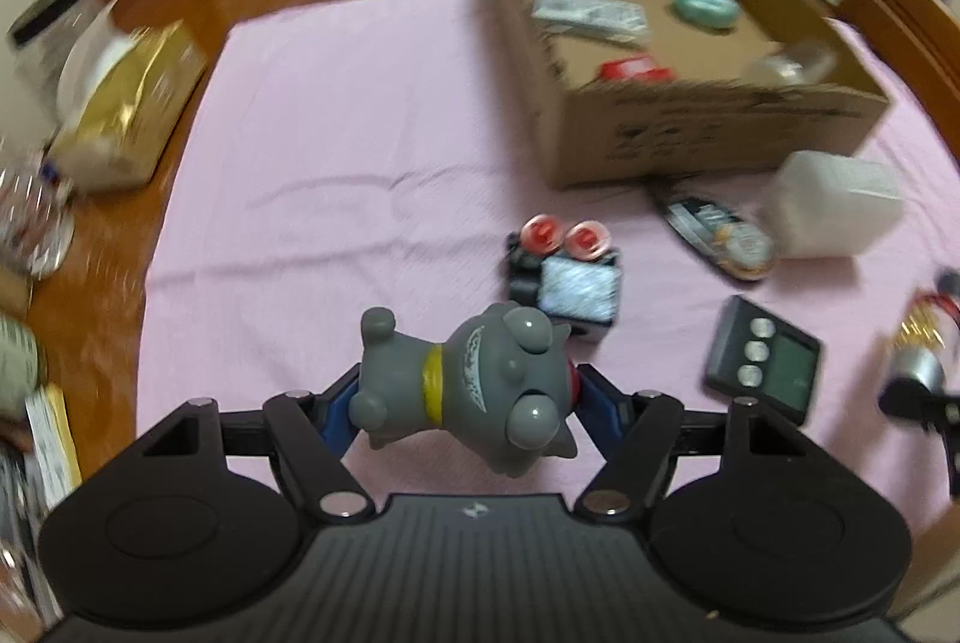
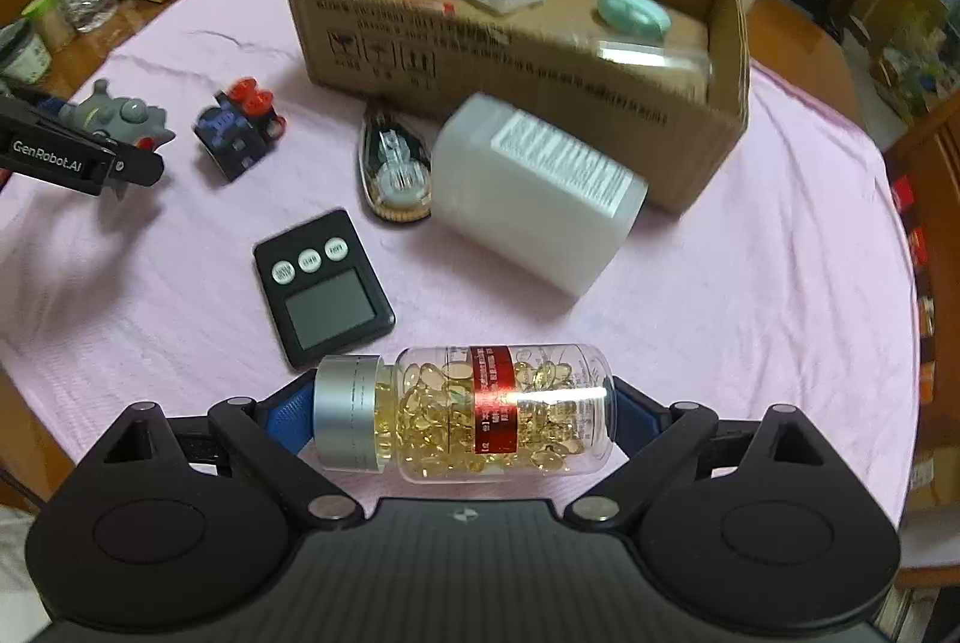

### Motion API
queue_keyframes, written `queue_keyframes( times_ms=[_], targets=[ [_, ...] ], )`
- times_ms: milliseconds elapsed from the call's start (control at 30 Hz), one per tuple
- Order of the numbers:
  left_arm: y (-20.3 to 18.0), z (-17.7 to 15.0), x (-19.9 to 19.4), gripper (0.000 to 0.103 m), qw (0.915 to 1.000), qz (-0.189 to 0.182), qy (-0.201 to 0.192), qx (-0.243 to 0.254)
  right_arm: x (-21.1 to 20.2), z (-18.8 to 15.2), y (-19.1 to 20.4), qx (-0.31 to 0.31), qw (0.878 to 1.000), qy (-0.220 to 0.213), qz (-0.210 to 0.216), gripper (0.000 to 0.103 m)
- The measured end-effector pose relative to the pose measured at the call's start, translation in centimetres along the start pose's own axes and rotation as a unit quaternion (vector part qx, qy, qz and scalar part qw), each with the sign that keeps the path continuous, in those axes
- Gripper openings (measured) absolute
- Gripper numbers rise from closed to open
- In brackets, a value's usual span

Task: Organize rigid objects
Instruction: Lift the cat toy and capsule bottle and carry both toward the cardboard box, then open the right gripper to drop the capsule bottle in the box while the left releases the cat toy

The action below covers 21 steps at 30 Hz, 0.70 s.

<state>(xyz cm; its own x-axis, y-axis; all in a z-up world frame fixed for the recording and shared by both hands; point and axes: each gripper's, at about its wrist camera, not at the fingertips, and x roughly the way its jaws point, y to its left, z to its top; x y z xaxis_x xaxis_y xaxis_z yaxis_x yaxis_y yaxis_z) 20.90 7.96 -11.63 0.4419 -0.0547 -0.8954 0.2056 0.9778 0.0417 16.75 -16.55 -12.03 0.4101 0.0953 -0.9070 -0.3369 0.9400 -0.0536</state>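
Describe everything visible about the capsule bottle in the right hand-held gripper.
The capsule bottle is clear plastic, partly filled with golden softgels, with a red label band around its middle and a silver ribbed cap at its left end. It lies sideways across the right hand-held gripper, blue pads pressing cap and base, over the pink cloth.

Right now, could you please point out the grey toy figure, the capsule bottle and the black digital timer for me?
grey toy figure (image 1: 474, 391): left wrist view, on its body.
capsule bottle (image 2: 462, 415): right wrist view, on its clear middle.
black digital timer (image 2: 324, 289): right wrist view, above its screen.
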Motion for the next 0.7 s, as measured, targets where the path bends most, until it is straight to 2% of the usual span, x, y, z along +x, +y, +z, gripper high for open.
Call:
queue_keyframes(
  times_ms=[267,400,700],
  targets=[
    [-1.2,3.8,-4.0,0.071,0.9973,-0.028,-0.039,0.055,-4.1,3.4,-2.2,-0.024,0.999,-0.04,0.008,0.097],
    [-2.2,5.6,-5.1,0.071,0.9941,-0.03,-0.068,0.079,-5.3,5.5,-3.2,-0.036,0.997,-0.063,0.007,0.097],
    [-2.4,8.6,-5.4,0.071,0.9929,-0.034,-0.086,0.075,-5.1,11.2,-5.6,-0.049,0.994,-0.101,0.002,0.097]
  ],
)
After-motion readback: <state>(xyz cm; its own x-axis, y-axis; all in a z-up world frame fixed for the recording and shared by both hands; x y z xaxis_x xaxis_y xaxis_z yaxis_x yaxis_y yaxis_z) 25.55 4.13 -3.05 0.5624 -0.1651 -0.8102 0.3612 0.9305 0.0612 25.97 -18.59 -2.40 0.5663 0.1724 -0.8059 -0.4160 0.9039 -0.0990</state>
